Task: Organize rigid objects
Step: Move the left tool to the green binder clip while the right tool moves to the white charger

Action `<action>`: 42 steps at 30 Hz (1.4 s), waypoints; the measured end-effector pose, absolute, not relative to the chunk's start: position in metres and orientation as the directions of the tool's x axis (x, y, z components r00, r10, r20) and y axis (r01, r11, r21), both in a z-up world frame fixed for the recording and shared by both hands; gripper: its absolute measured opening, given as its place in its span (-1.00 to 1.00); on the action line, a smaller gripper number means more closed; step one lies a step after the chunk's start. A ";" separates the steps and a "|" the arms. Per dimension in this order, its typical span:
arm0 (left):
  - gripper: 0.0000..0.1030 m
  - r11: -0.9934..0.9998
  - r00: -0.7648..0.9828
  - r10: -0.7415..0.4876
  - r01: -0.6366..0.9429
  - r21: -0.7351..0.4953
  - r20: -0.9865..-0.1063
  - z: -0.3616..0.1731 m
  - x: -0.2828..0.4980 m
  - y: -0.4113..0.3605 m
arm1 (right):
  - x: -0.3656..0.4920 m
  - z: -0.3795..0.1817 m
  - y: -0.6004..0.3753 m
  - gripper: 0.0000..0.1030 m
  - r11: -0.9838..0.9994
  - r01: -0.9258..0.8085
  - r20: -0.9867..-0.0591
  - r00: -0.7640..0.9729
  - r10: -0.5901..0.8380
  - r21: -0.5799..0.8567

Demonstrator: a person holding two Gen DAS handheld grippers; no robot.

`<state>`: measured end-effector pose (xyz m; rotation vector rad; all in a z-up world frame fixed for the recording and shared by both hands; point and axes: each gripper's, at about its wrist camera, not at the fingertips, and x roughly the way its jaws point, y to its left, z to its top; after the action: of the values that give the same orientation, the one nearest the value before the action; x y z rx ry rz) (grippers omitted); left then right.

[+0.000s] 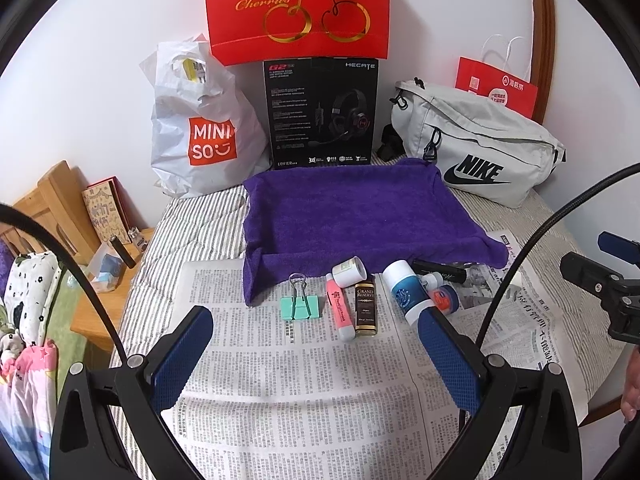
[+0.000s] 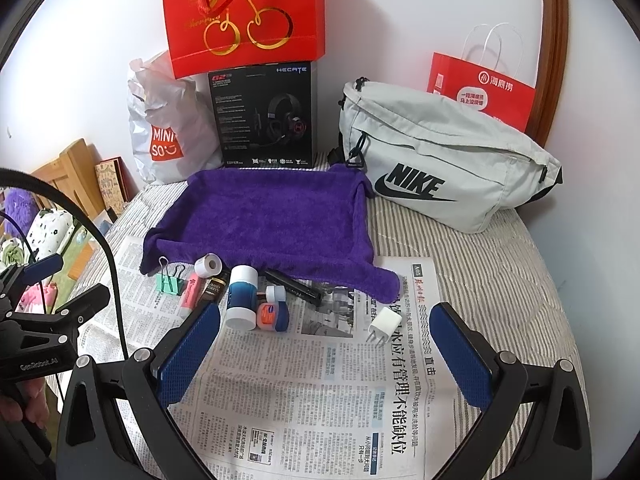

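Two grippers hover over a newspaper [image 1: 304,384] spread on a striped bed cover: the left gripper [image 1: 316,320] and the right gripper [image 2: 326,316], both with jaws spread wide and grasping nothing. Along the near edge of a purple towel-lined tray [image 1: 360,216] lie the small items: a green binder clip [image 1: 300,306], a pink tube [image 1: 340,310], a white roll [image 1: 349,271], a brown bottle [image 1: 365,310], a blue-and-white cylinder [image 1: 404,290], a small blue-lidded jar [image 2: 273,314] and a black pen-like stick [image 1: 438,272]. A white charger plug [image 2: 383,325] lies apart on the newspaper, between the right gripper's fingers. The tray holds nothing.
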<state>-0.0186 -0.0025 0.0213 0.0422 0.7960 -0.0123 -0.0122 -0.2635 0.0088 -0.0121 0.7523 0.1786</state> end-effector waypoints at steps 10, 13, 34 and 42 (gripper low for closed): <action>1.00 0.999 0.685 0.015 0.019 0.038 -0.729 -0.001 -0.002 0.004 | 0.004 -0.007 -0.262 1.00 0.984 -0.164 -0.707 0.688 0.160 0.064; 1.00 0.999 0.682 0.014 0.021 0.039 -0.731 -0.010 0.003 0.008 | 0.009 -0.014 -0.264 1.00 0.984 -0.161 -0.713 0.682 0.162 0.070; 0.49 0.999 0.569 -0.031 0.005 -0.034 -0.822 -0.098 0.076 0.031 | 0.050 -0.065 -0.295 1.00 0.998 -0.055 -0.799 0.599 0.051 0.023; 0.17 0.998 0.553 -0.056 0.035 -0.044 -0.831 -0.108 0.083 0.025 | 0.063 -0.082 -0.300 1.00 0.999 -0.046 -0.827 0.561 0.035 0.012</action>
<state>0.0826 0.0254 -0.1081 -0.0229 0.9831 -0.0536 0.0628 -0.3000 -0.0822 -0.0118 0.9745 0.0479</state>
